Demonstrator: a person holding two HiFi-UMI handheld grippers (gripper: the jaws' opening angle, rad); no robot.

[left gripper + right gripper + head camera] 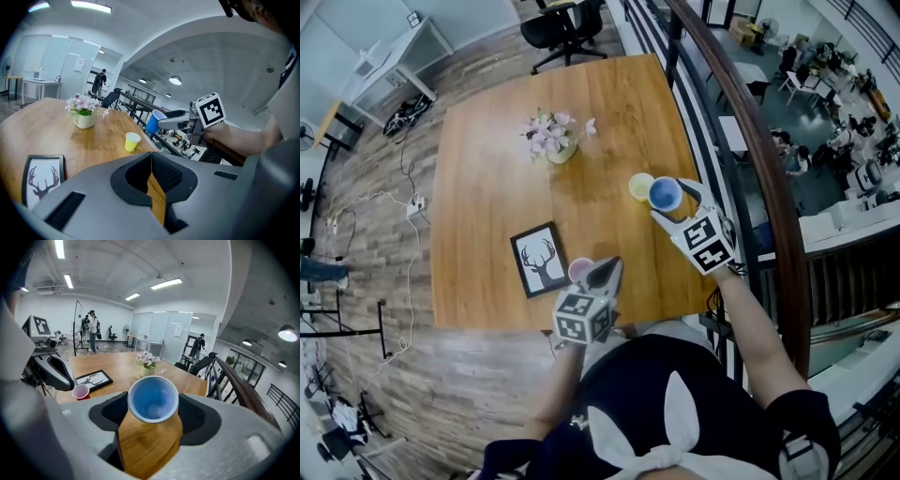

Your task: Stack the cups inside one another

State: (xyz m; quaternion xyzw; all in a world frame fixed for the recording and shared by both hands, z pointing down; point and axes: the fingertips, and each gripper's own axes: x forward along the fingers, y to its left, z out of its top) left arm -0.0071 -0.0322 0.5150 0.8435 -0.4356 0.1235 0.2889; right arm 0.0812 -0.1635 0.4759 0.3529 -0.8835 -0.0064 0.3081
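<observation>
Holding a smooth round blue cup [153, 397], the right tongs [153, 409] hover; left tongs [151, 161] are clenched empty.

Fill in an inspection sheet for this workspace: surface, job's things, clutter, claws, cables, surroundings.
Surface: wooden table.
Job's things: blue cup held off the table, tilted; yellow cup upright beside it; red cup upright near the left claw.
Clutter: deer picture lying flat; flower pot.
Claws: left claw shut, empty; right claw shut on the blue cup.
Cables: power strip with leads on the floor, left of the table.
Surroundings: railing at the right; office chair beyond the far end.
</observation>
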